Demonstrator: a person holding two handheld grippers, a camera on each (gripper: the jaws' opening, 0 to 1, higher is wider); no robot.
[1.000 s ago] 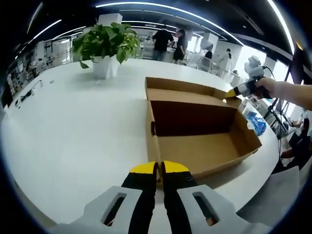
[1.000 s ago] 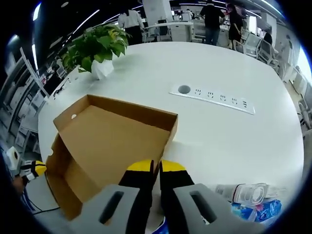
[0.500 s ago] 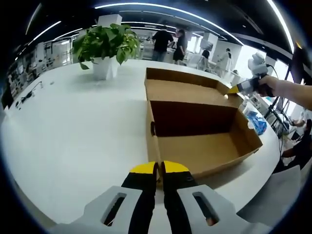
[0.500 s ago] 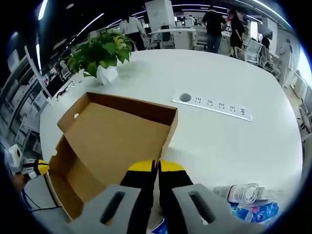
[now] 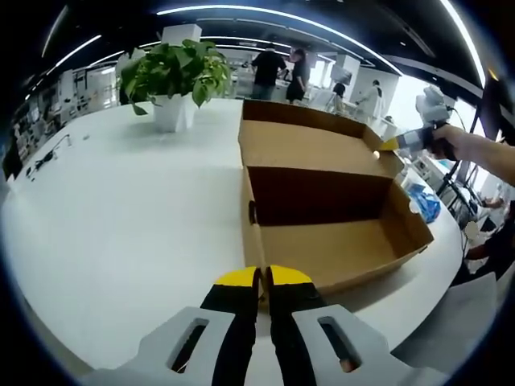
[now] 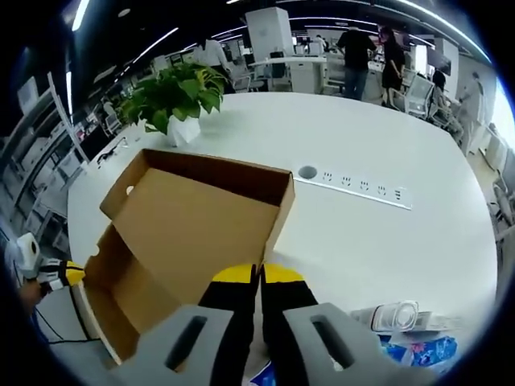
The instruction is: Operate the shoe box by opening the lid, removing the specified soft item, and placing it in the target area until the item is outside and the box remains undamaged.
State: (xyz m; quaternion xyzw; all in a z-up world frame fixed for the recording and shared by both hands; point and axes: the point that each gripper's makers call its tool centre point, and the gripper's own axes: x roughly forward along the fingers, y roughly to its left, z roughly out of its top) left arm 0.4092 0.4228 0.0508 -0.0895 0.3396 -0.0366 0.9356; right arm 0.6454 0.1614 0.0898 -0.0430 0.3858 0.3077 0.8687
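both grippers pinch the open shoe box (image 5: pixel 322 217).

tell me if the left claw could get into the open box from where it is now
Probably yes: the left claw sits shut on the box's near wall, the lid is swung back, nothing covers the opening; it must let go first.
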